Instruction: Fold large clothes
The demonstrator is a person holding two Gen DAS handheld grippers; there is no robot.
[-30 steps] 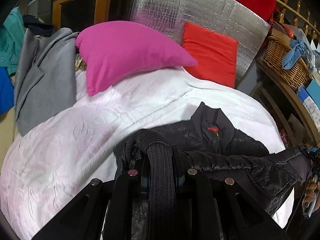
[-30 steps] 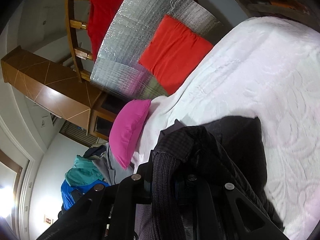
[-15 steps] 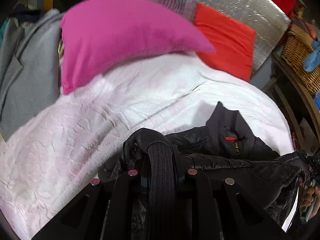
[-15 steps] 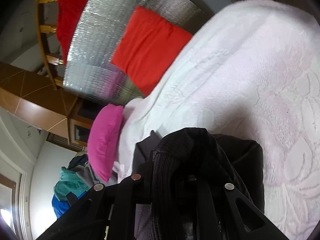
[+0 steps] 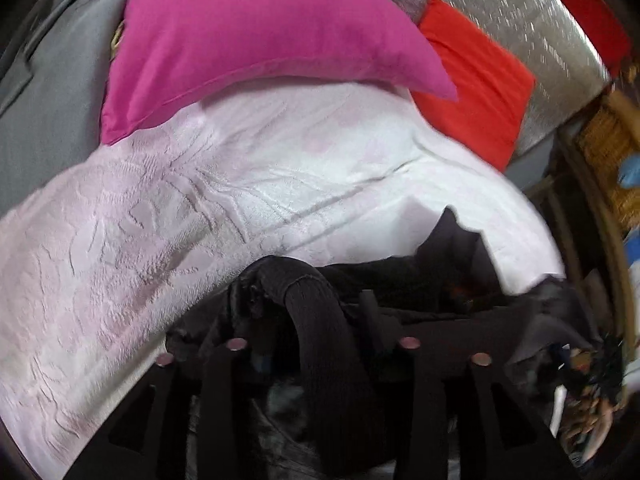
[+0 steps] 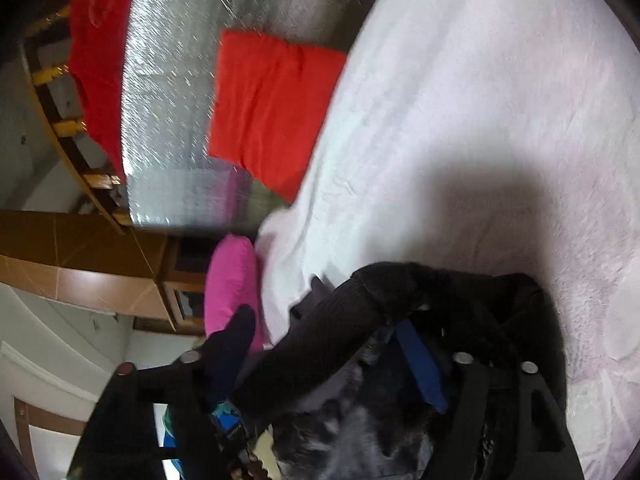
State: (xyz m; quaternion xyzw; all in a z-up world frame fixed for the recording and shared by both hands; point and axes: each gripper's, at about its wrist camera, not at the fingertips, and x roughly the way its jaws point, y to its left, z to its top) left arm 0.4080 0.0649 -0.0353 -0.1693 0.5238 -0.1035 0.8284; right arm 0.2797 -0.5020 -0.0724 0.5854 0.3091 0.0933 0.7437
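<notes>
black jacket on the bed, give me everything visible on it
The black jacket is dark, slightly shiny and looks quilted, with ribbed knit cuffs and a stand-up collar. It lies bunched on the white bedspread near its close edge. A cuff lies between the fingers of each hand-held gripper: left and right are both opening, so the fabric looks loose, not pinched. A red spot shows near the collar.

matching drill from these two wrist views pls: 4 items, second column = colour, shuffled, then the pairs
Items:
1. jacket
2. big pillow
3. small cushion
4. bedspread

Colours:
A. white
B. orange-red
C. black
D. magenta

Pairs: 1-C, 2-D, 3-B, 4-A
</notes>
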